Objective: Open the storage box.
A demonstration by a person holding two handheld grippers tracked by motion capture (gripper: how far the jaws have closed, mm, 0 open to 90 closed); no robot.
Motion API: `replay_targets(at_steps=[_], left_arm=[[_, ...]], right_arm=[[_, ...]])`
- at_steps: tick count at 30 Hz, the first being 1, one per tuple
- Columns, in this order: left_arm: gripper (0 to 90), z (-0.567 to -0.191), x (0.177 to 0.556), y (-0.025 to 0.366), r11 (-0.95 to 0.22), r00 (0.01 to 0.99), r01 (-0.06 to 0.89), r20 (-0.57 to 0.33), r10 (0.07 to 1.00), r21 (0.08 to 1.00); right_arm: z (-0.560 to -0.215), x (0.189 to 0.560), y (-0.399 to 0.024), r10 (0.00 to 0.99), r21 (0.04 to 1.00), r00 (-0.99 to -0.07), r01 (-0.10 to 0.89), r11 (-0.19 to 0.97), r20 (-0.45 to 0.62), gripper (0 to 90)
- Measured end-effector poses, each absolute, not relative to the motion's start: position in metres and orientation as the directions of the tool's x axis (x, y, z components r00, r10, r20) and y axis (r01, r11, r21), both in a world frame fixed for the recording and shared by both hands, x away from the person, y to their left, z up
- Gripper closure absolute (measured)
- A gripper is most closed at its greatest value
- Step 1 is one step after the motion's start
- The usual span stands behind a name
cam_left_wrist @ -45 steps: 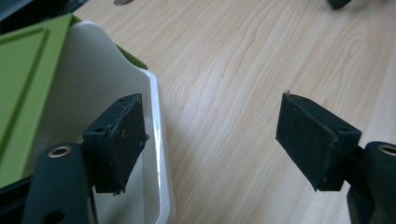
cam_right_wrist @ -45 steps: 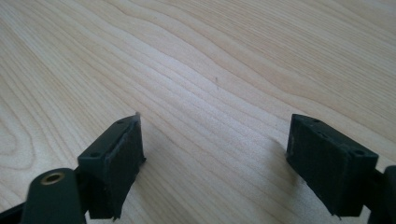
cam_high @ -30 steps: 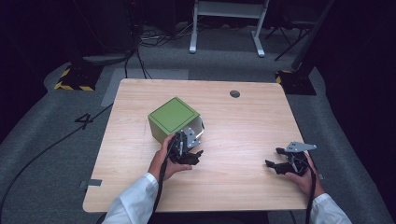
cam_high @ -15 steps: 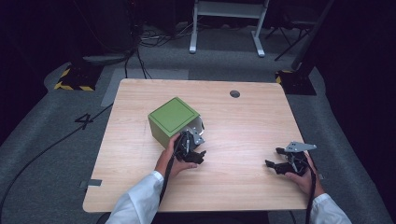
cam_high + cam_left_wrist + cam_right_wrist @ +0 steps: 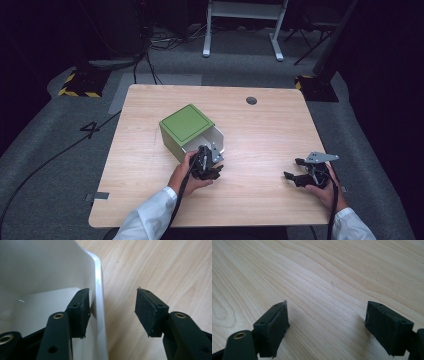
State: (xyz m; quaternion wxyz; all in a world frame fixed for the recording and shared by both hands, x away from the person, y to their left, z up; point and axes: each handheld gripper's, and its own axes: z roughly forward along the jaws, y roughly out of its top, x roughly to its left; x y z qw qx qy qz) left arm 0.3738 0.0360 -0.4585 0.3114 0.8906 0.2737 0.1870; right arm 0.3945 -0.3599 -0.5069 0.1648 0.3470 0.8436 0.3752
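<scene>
A green box (image 5: 186, 125) with a white inside lies on its side on the wooden table (image 5: 265, 135), its open end facing the near right. My left gripper (image 5: 209, 165) is at that opening and stands open. In the left gripper view one pad (image 5: 80, 312) is inside the box and the other is outside over the wood, so the left gripper (image 5: 112, 311) straddles the white wall edge (image 5: 99, 290) without clamping it. My right gripper (image 5: 294, 168) rests open near the table's right front, with bare wood between the fingers of the right gripper (image 5: 327, 322).
A dark round grommet (image 5: 251, 100) sits near the table's far edge. Cables trail from both grippers off the near edge. Beyond the table are a grey floor, a white stand's legs (image 5: 242, 30) and black cables.
The left hand has crept slightly toward the box's opening. The right gripper and the box have stayed put.
</scene>
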Motion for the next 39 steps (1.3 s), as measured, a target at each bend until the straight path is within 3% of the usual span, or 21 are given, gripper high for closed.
replay_targets(at_steps=[26,39], left_arm=[[43.9,-0.464,0.352,0.018,-0.662,0.813,0.383,0.105,0.573,0.644],[32.9,-0.457,0.341,0.013,-0.644,0.822,0.373,0.084,0.563,0.668]], right_arm=[[-0.507,0.394,-0.36,0.702,0.748,-0.712,0.455,0.483,-0.021,19.2],[-0.507,0.394,-0.36,0.701,0.748,-0.713,0.454,0.484,-0.021,19.3]])
